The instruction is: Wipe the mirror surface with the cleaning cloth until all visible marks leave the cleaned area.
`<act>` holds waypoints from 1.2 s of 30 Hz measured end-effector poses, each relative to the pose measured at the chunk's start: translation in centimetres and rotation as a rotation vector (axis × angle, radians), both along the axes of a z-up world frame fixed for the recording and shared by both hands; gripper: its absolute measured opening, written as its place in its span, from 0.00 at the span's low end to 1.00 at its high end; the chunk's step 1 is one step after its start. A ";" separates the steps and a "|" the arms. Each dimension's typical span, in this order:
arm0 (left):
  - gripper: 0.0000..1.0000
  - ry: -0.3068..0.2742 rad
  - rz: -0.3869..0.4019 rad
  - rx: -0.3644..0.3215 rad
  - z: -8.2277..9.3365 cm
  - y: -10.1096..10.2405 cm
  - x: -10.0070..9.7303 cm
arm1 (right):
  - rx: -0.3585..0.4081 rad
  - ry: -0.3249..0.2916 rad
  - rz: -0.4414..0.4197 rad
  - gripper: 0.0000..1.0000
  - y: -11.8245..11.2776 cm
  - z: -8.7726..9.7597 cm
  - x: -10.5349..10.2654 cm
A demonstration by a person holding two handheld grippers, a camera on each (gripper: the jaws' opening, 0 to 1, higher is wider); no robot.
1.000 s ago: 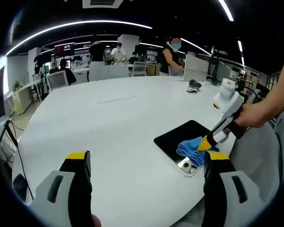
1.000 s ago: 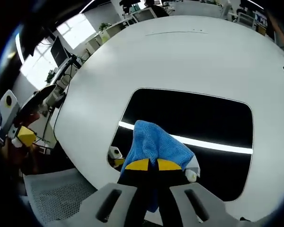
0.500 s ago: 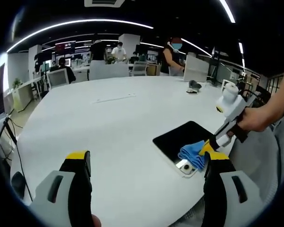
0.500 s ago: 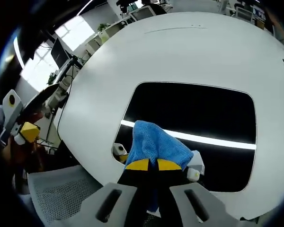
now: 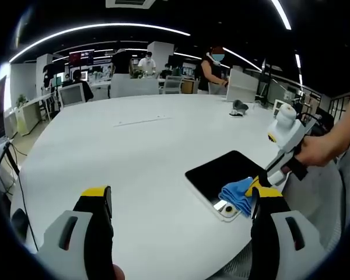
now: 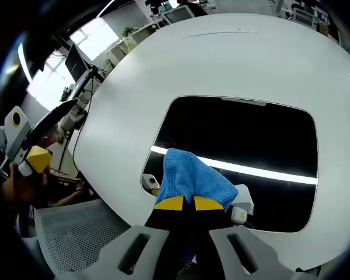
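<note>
A dark rectangular mirror (image 6: 245, 137) lies flat on the round white table (image 6: 221, 64), near its edge. It reflects a bright ceiling light as a white stripe. My right gripper (image 6: 183, 203) is shut on a blue cleaning cloth (image 6: 189, 178) and presses it on the mirror's near corner. In the left gripper view the mirror (image 5: 221, 172) sits at the right with the blue cloth (image 5: 236, 191) on its near end, held by the right gripper (image 5: 255, 185) in a person's hand. My left gripper (image 5: 184, 201) hovers open over the table, well left of the mirror, nothing between its jaws.
A small dark object (image 5: 239, 106) rests at the table's far right side, and a thin pale strip (image 5: 143, 121) lies further back. Office desks, chairs and several people stand beyond the table. A mesh chair (image 6: 76, 236) stands below the table edge.
The right gripper with the cloth has slid back along the mirror toward its near corner. The left gripper has stayed open, with only a slight view shift.
</note>
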State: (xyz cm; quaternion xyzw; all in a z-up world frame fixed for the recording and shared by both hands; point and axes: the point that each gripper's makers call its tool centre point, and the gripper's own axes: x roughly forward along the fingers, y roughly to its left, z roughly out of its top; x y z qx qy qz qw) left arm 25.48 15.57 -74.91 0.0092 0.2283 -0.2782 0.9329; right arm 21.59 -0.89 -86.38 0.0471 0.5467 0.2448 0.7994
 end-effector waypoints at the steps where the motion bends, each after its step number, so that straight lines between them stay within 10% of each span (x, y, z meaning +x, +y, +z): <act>1: 0.99 0.002 0.004 -0.002 -0.1 0.0 -0.1 | 0.001 -0.002 0.001 0.00 0.0 0.0 0.0; 36: 0.99 -0.024 0.101 0.012 -0.5 -1.8 -0.7 | 0.041 0.015 0.020 0.00 -4.8 0.0 0.5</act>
